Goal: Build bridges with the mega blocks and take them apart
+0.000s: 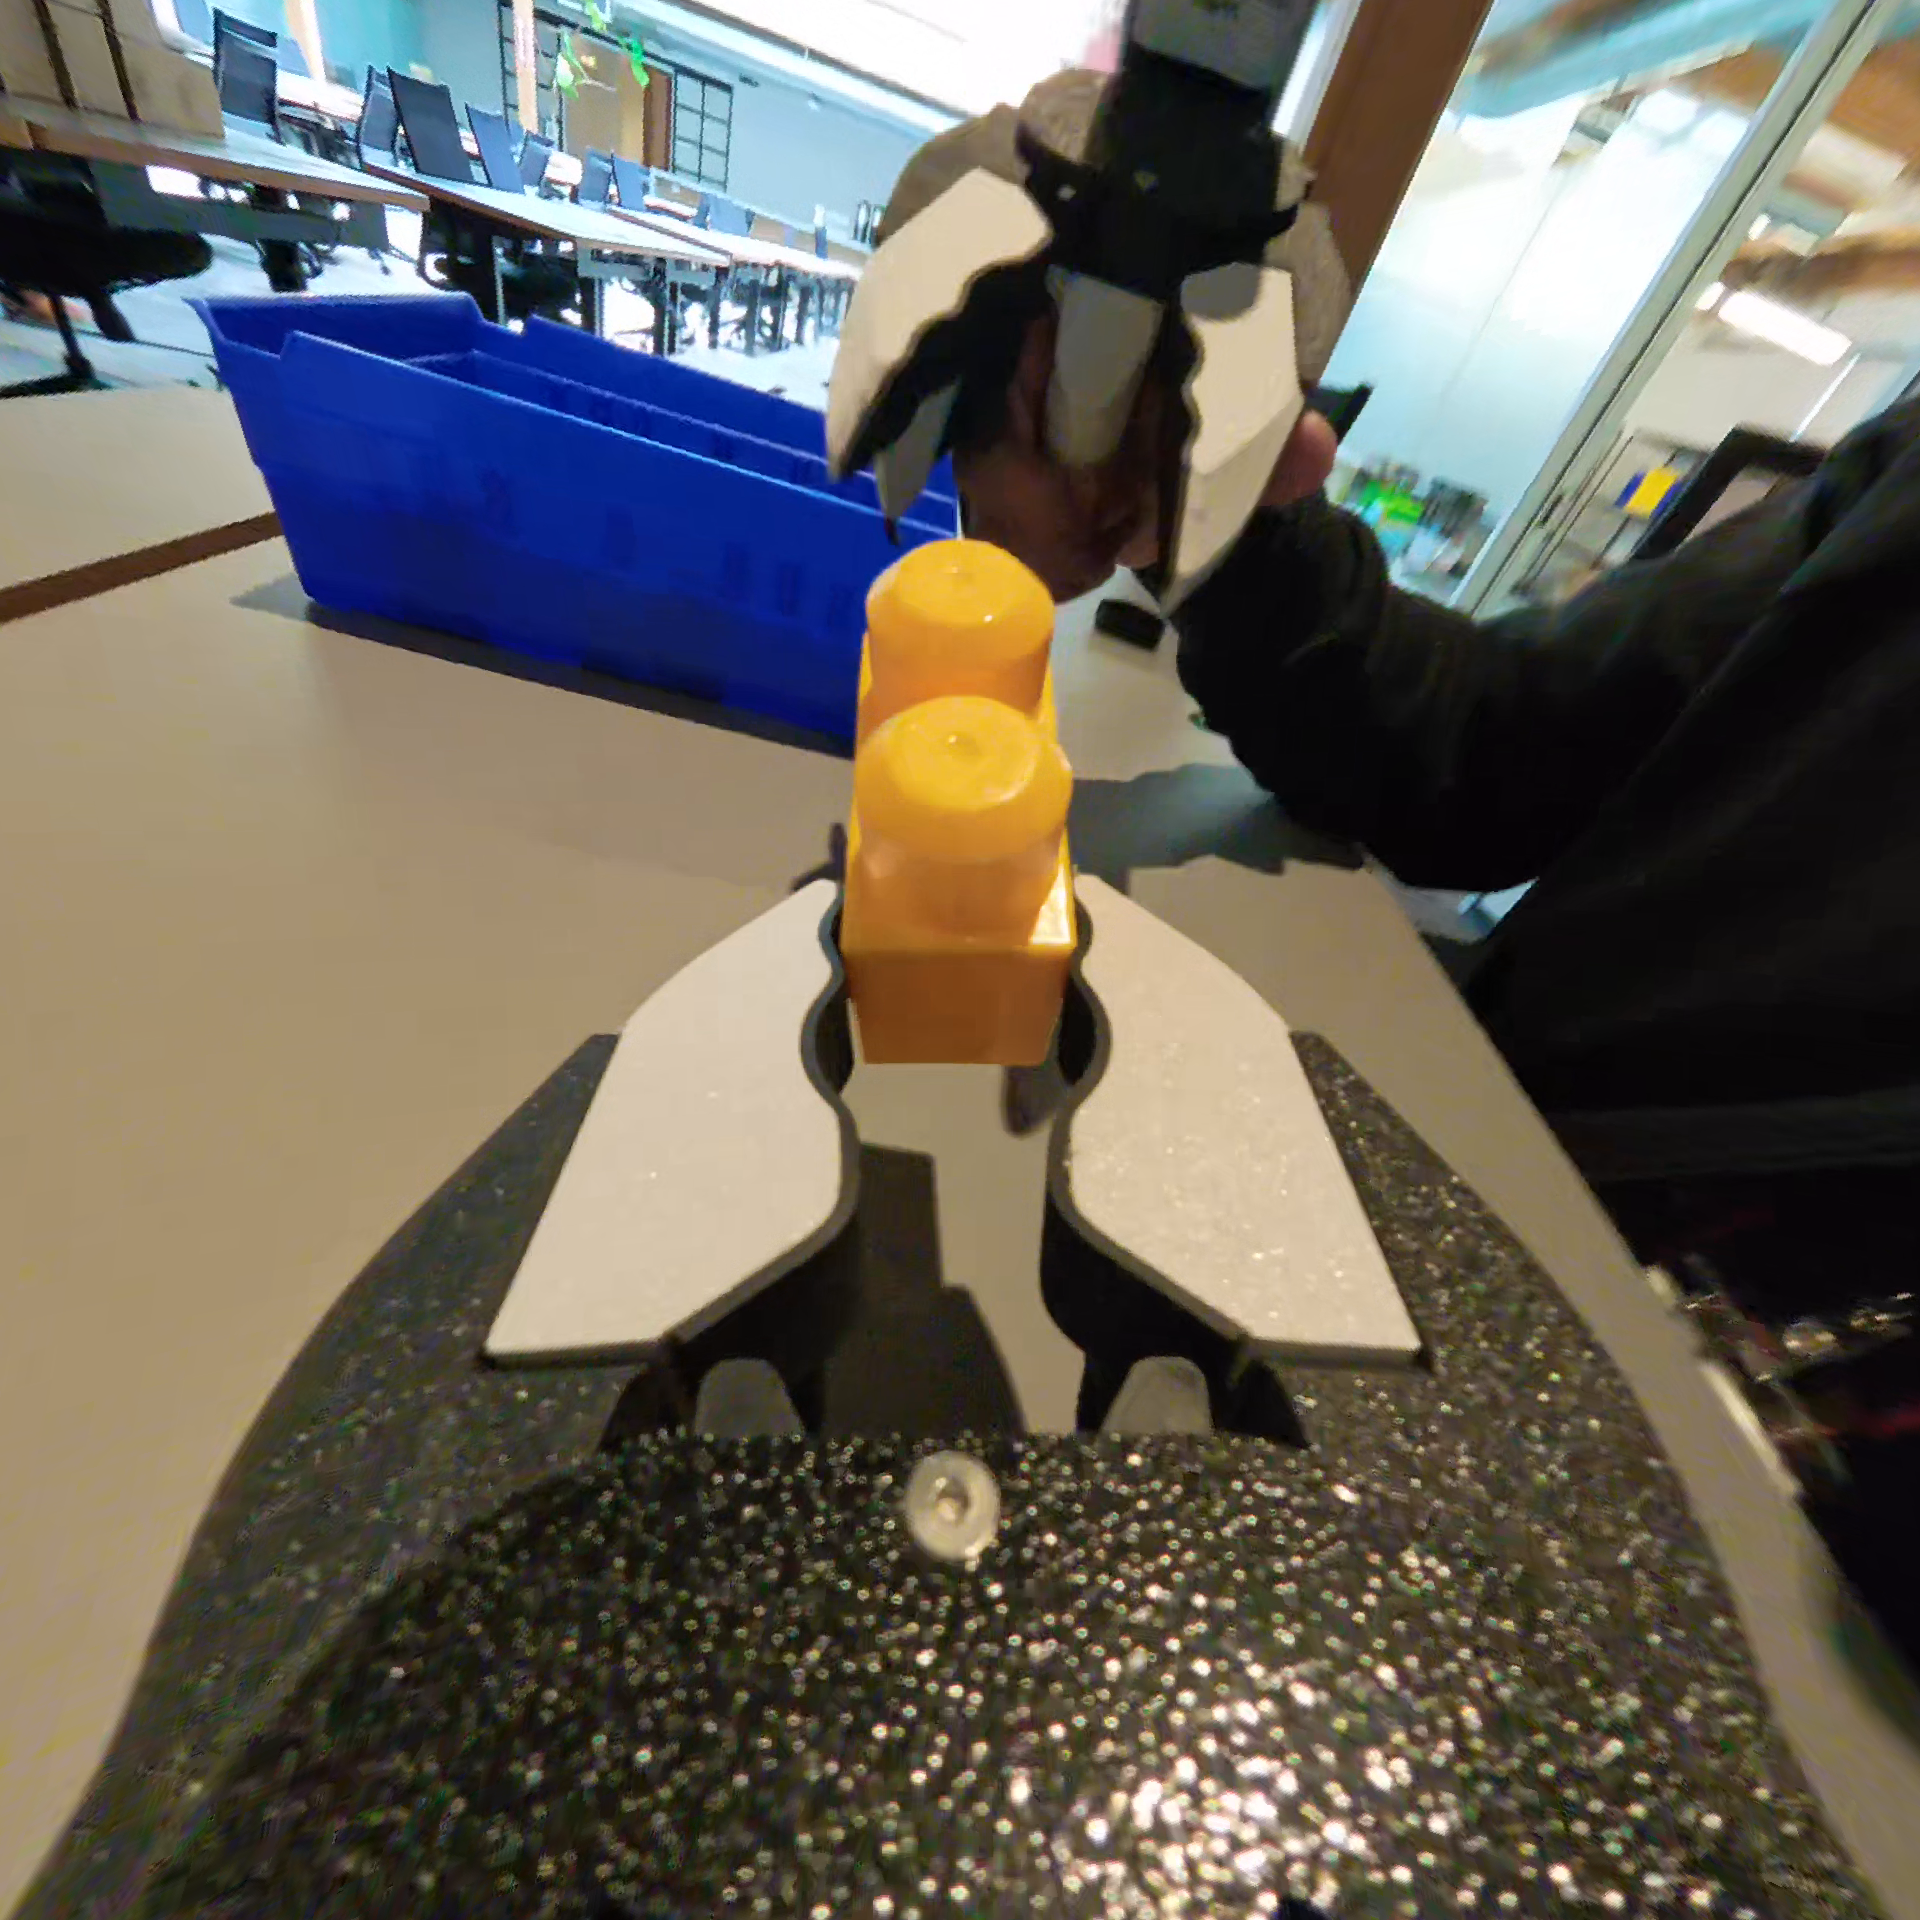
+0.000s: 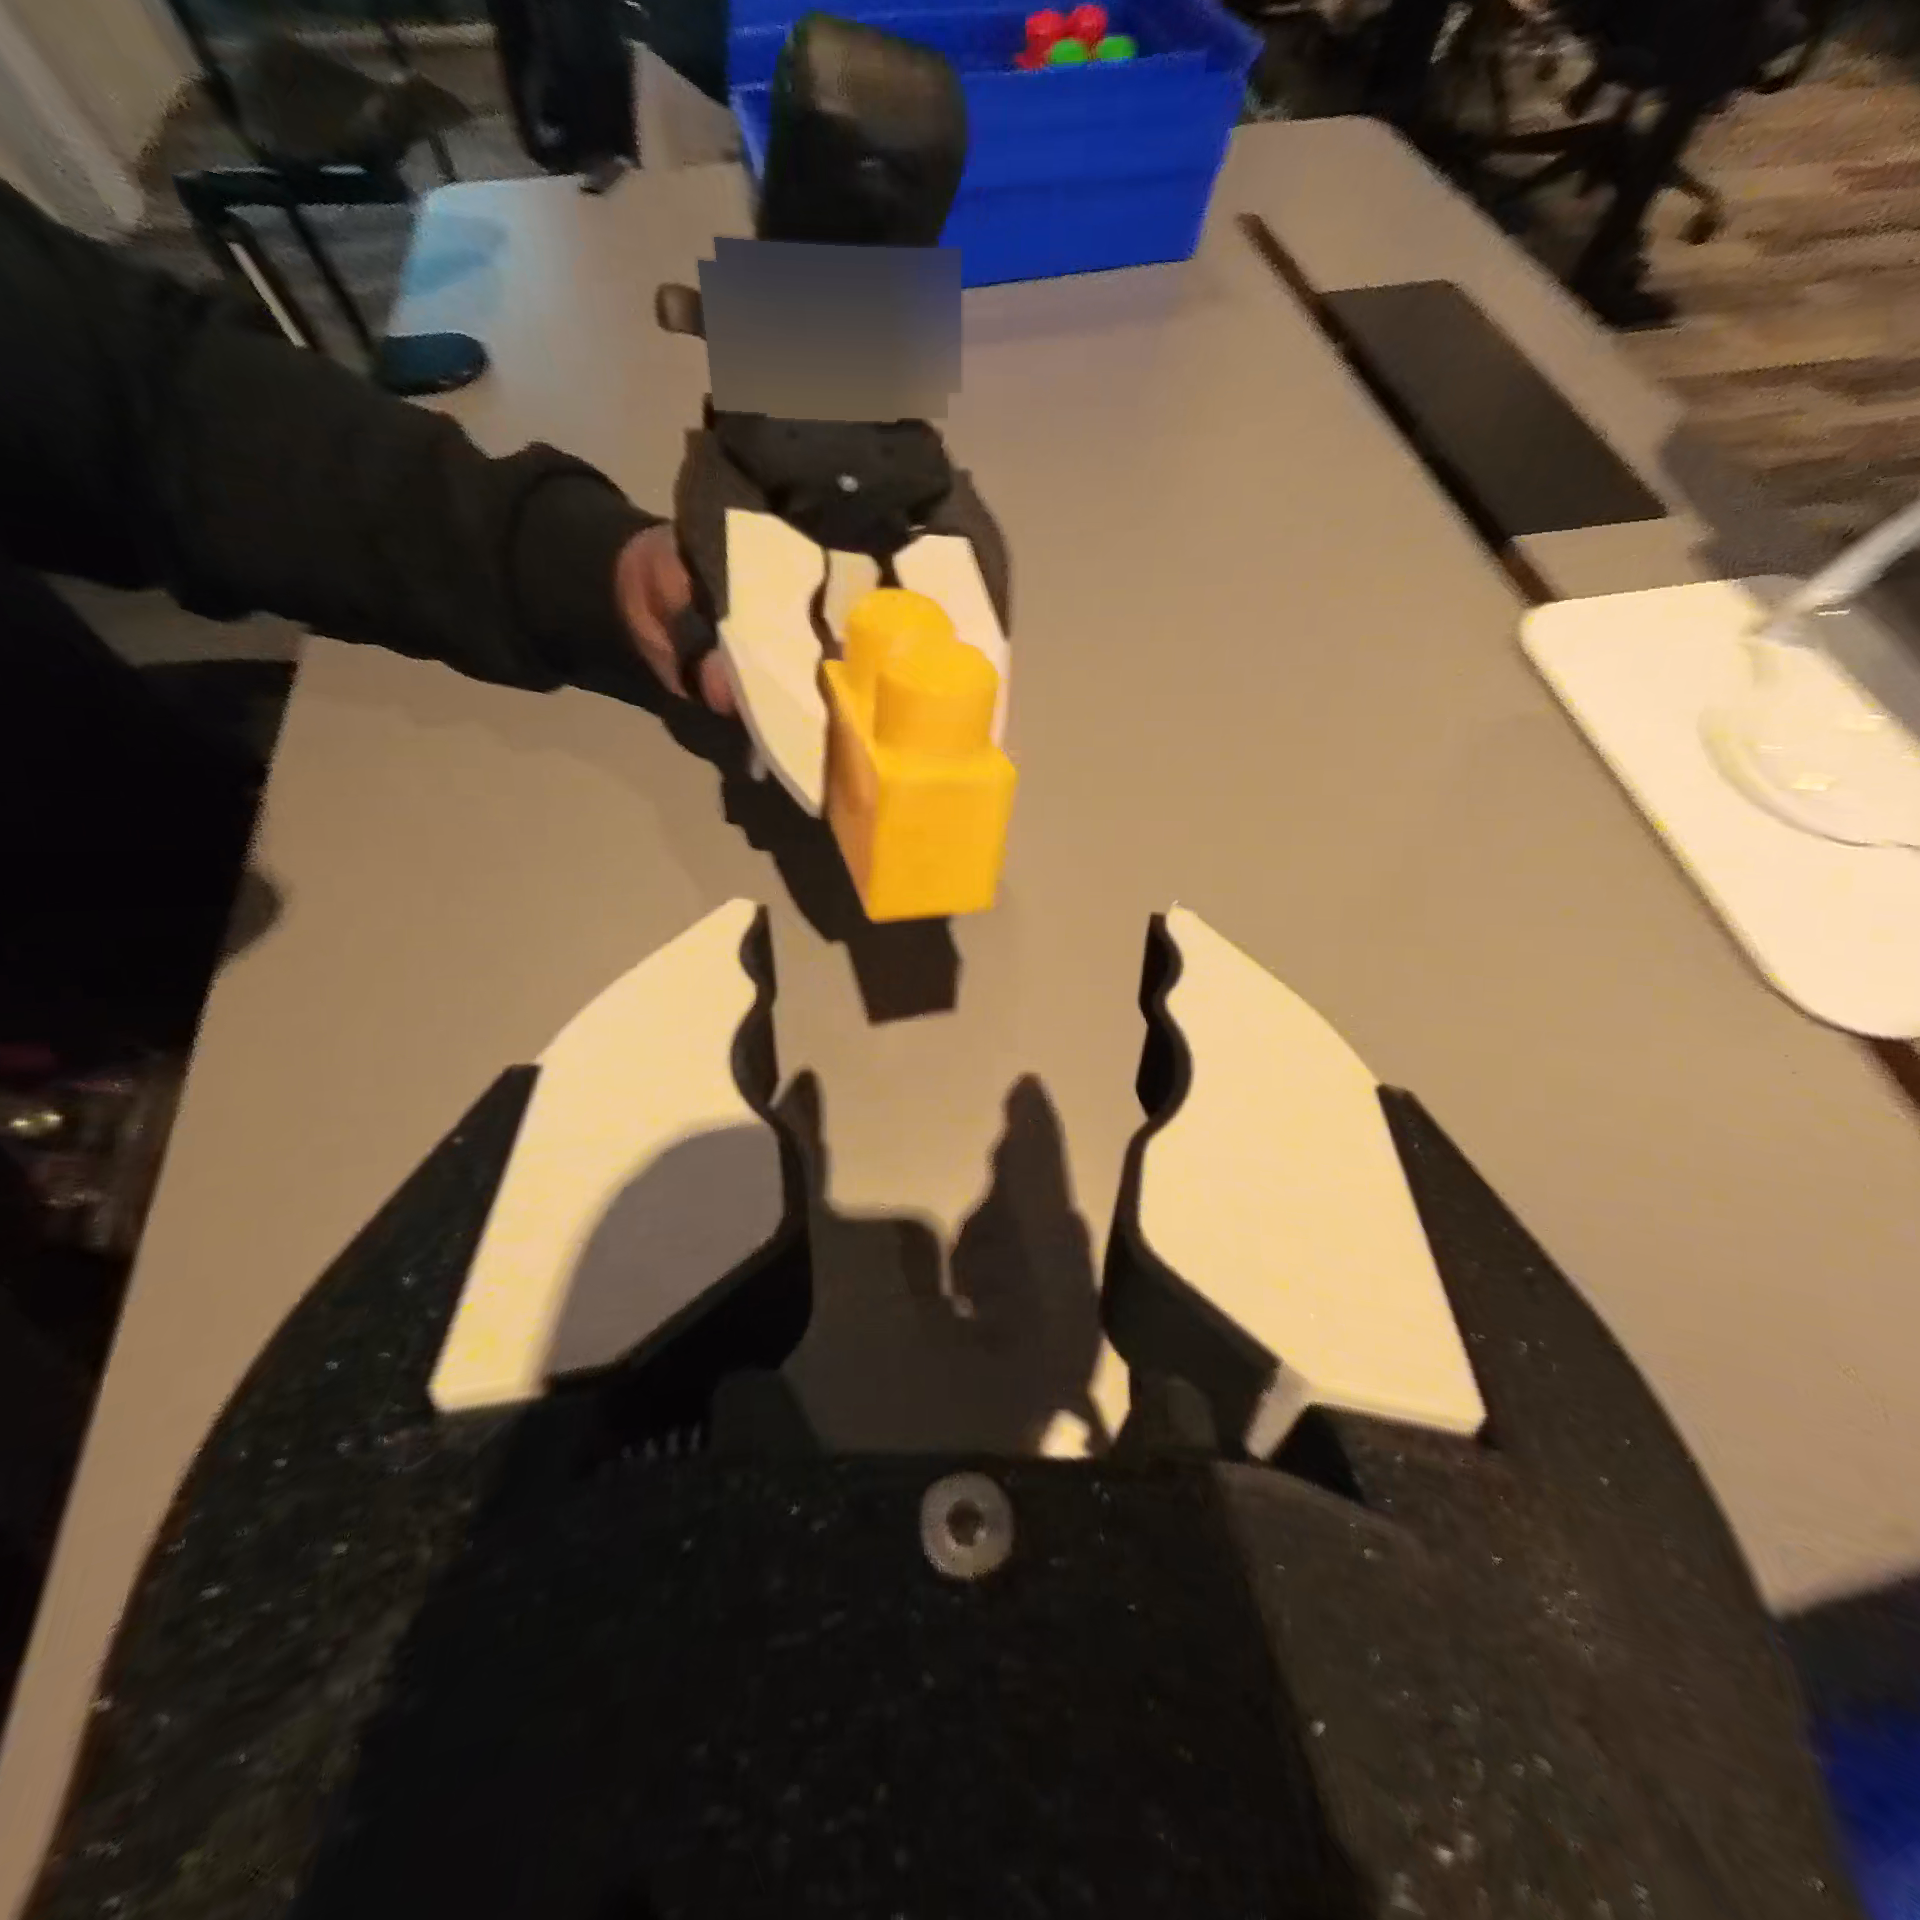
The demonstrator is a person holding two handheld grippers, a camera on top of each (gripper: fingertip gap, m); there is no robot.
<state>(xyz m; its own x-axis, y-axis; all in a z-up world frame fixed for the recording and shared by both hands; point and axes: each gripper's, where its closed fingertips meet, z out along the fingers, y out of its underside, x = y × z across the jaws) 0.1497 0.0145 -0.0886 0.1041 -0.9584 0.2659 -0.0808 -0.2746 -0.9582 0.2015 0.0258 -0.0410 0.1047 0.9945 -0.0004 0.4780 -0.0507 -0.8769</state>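
- My left gripper (image 1: 956, 935) is clamped on the yellow two-stud block (image 1: 956, 831); its near end sits between my fingertips, pinched on both side walls.
- The block points forward past my tips, studs up, held clear above the grey table (image 1: 364, 935).
- My right gripper (image 2: 956, 925) has its jaws spread wide with nothing between them; the block (image 2: 920, 779) floats just beyond their tips, apart from them.
- Seen from my left, the right gripper (image 1: 1049, 468) hangs tips-down just above the block's far stud; contact I cannot tell.
- A blue bin (image 1: 540, 540) stands on the table behind the block, with small coloured pieces (image 2: 1070, 36) inside.
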